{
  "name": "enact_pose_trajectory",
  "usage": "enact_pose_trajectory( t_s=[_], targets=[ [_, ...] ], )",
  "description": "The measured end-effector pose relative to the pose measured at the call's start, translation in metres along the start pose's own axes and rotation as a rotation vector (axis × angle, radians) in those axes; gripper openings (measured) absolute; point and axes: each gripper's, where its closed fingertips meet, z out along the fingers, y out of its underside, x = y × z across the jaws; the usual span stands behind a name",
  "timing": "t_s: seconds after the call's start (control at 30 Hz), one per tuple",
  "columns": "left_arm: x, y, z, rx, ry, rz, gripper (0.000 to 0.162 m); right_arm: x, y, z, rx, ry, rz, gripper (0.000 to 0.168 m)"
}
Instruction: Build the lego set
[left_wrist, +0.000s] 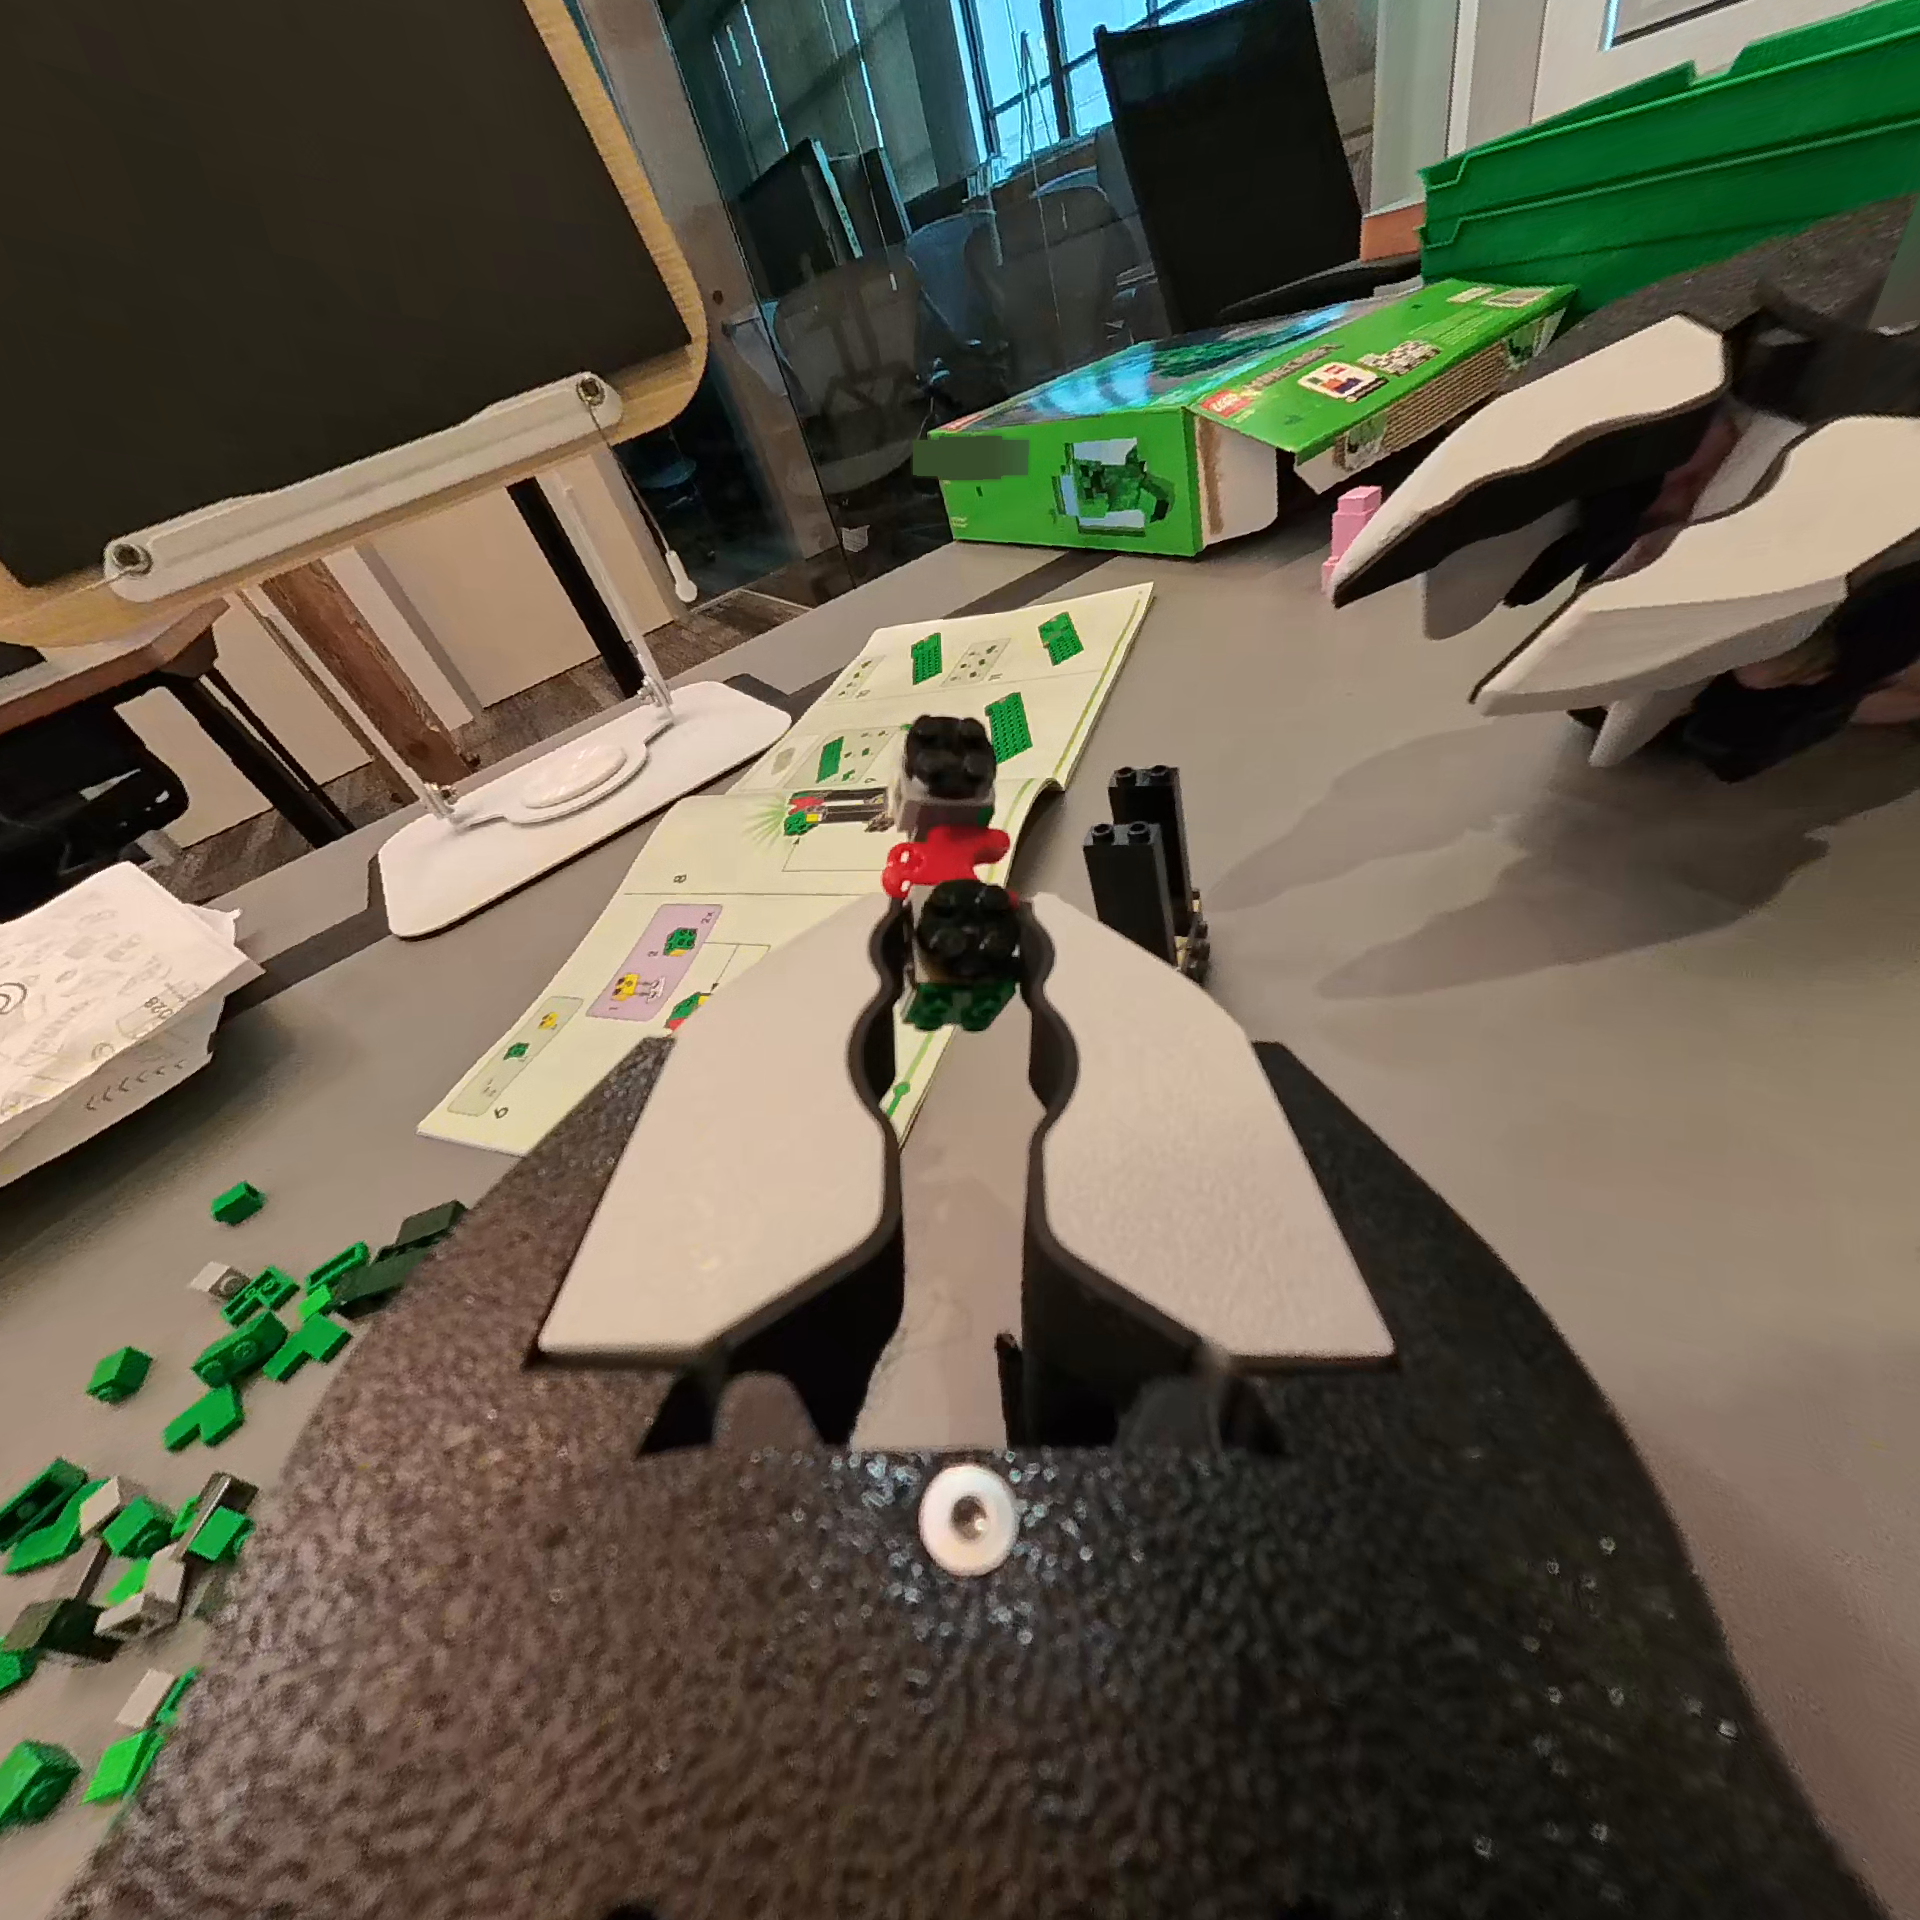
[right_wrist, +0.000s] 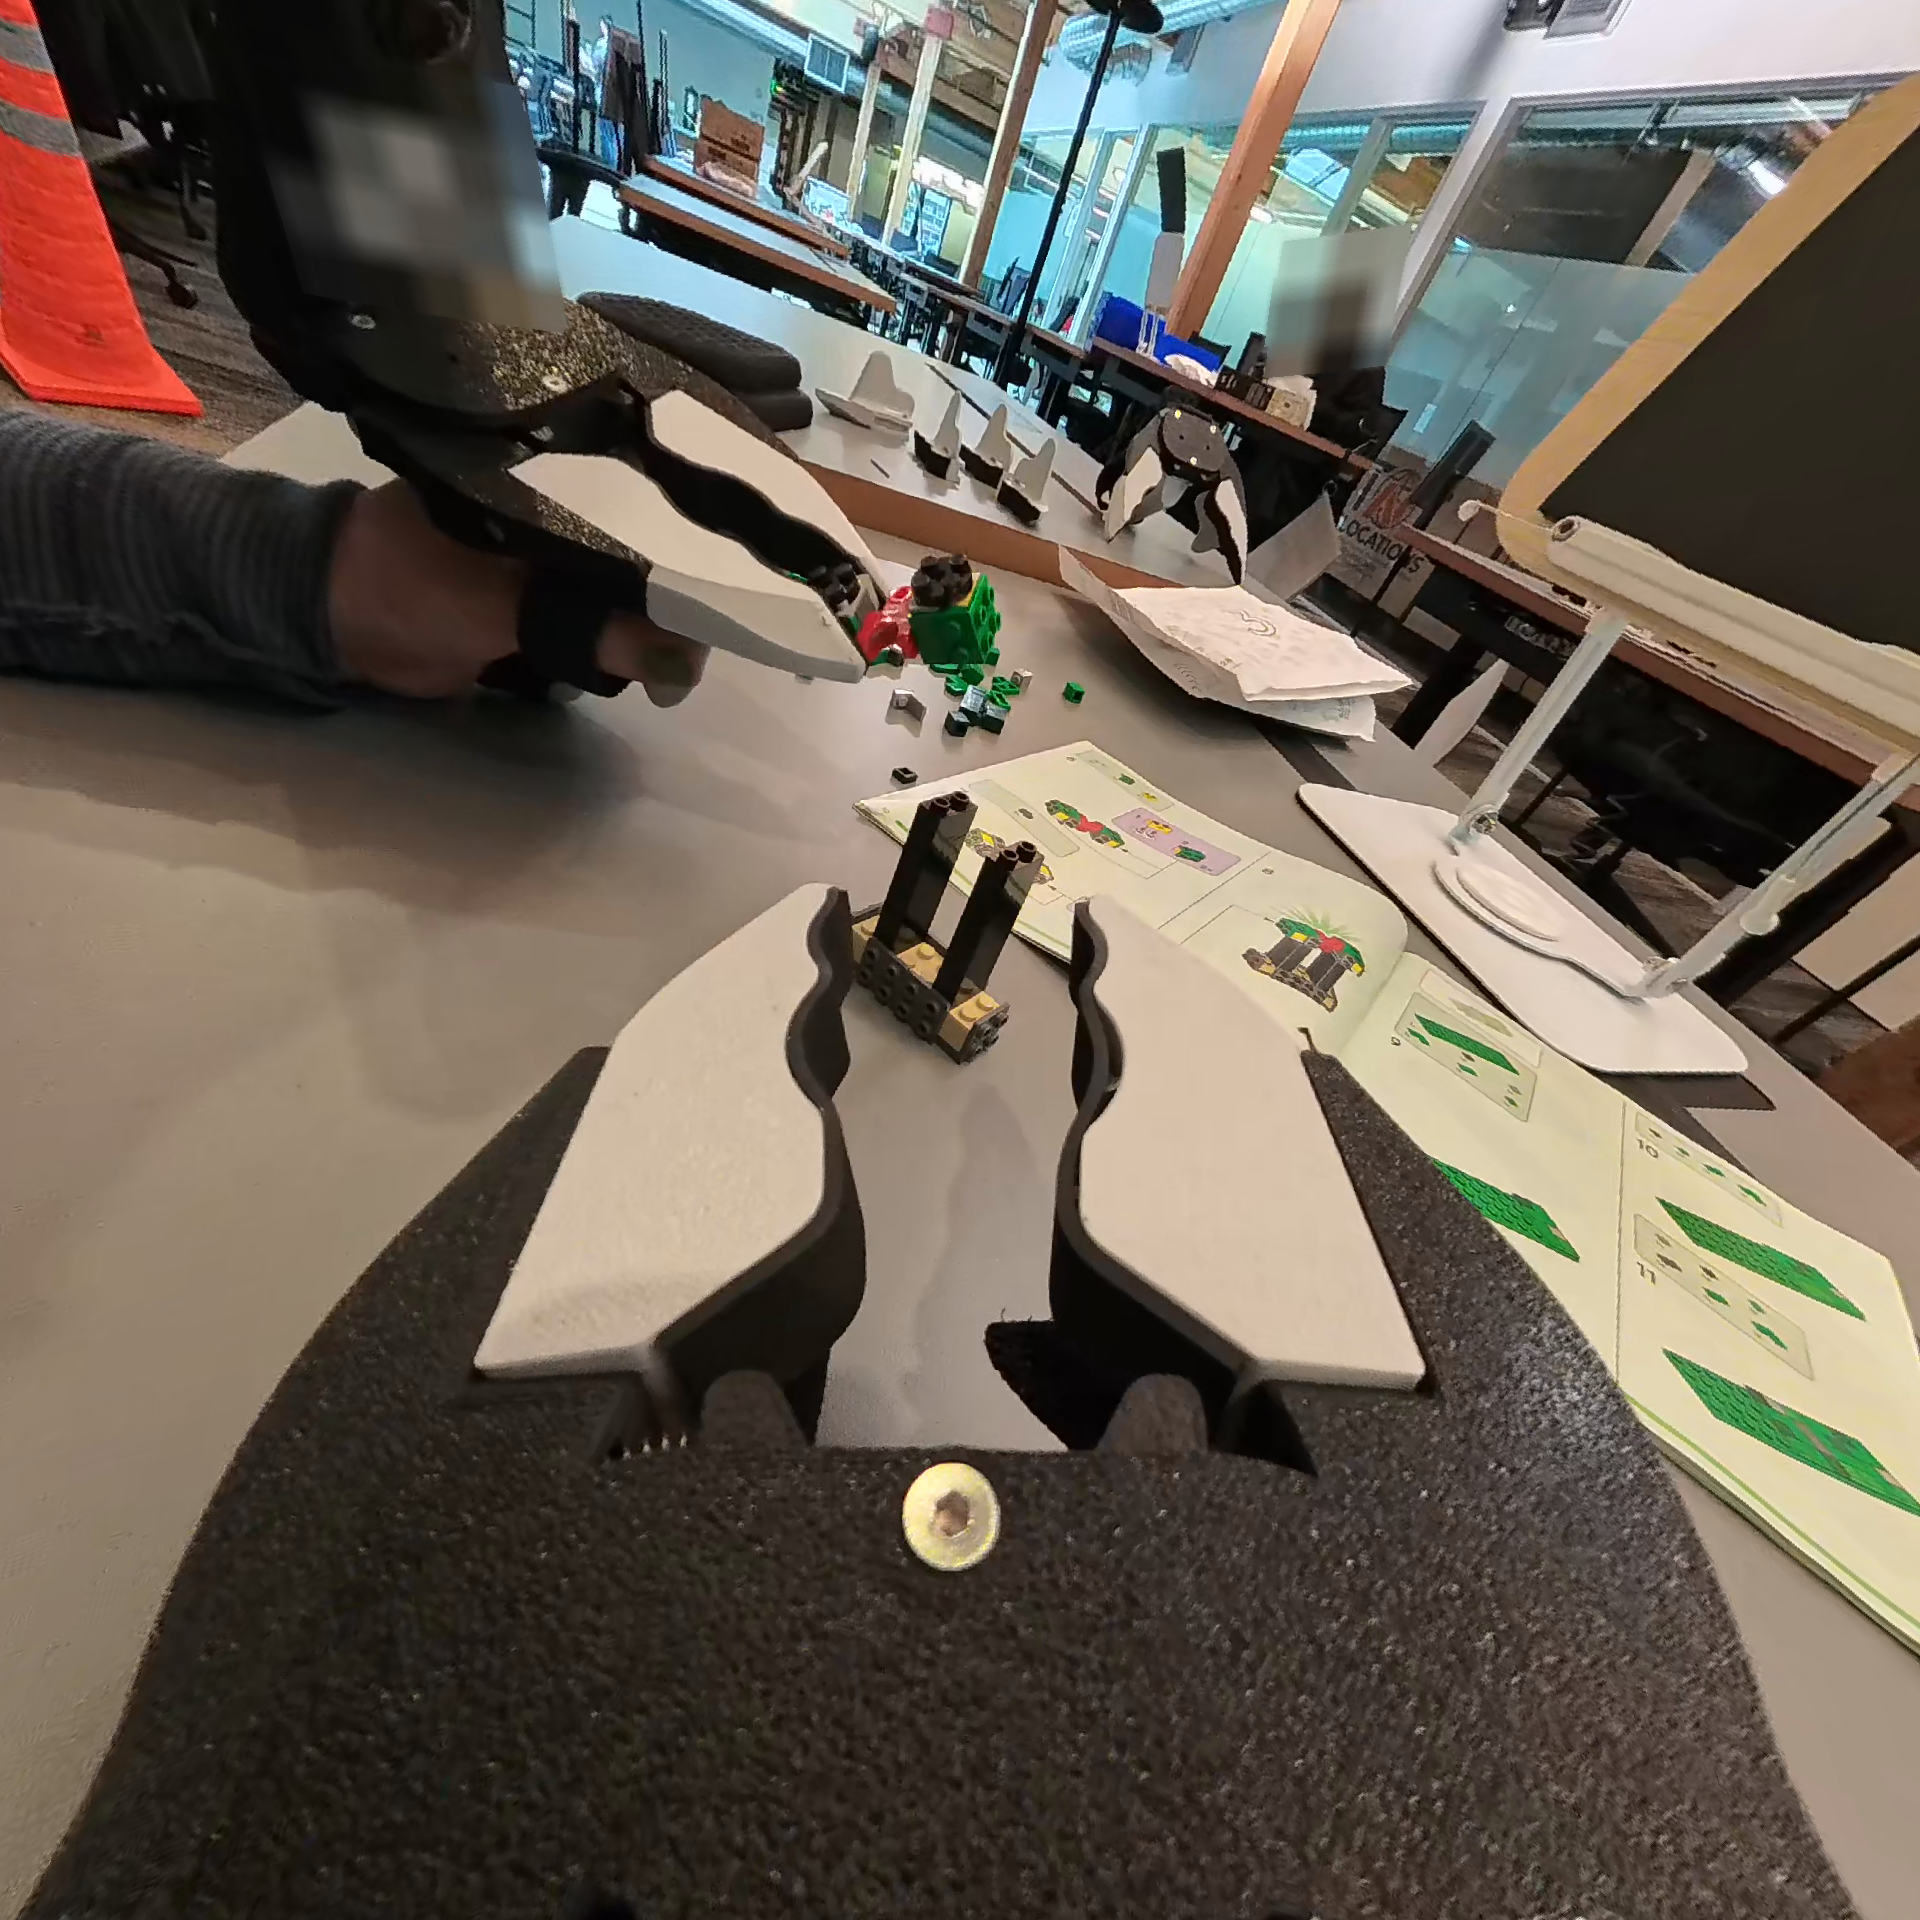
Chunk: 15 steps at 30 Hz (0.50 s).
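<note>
My left gripper (left_wrist: 961, 961) is shut on a small lego assembly (left_wrist: 940, 857), held above the grey table (left_wrist: 1455, 1091). The assembly has a black-topped green block between the fingertips, a red piece in the middle and a black-and-grey block at the far end. In the right wrist view it (right_wrist: 956, 623) sticks out of the left gripper (right_wrist: 871, 623). My right gripper (right_wrist: 956, 914) is open and low over the table. A black two-pillar build on a tan and black base (right_wrist: 920, 992) stands between its fingertips, apart from them. It also shows in the left wrist view (left_wrist: 1127, 883).
The open instruction booklet (left_wrist: 727, 935) (right_wrist: 1455, 1039) lies past the build. Loose green, grey and black pieces (left_wrist: 156, 1455) (right_wrist: 977, 701) lie at the left. A green lego box (left_wrist: 1091, 478), a white screen stand (right_wrist: 1507, 935) and a crumpled paper bag (right_wrist: 1247, 634) stand at the table's edges. My right fingertips sit around 11 cm from my left ones.
</note>
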Motion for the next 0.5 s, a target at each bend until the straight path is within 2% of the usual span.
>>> enact_pose_trajectory(
  t_s=[0.17,0.23,0.4,0.5],
  targets=[
    [0.000,0.000,0.000,0.003,0.006,-0.007,0.020,0.000,0.000,0.000,-0.002,0.001,-0.003,0.040],
    [-0.001,-0.006,-0.001,0.039,0.023,-0.070,0.020,0.000,0.000,0.000,-0.003,0.002,-0.002,0.040],
    [-0.002,-0.038,-0.012,0.306,0.315,-0.639,0.020,0.001,0.000,0.000,0.001,0.003,0.010,0.040],
    [0.004,-0.046,-0.015,0.356,0.481,-0.788,0.020,0.001,0.001,0.000,-0.001,0.005,0.007,0.040]
  ],
)
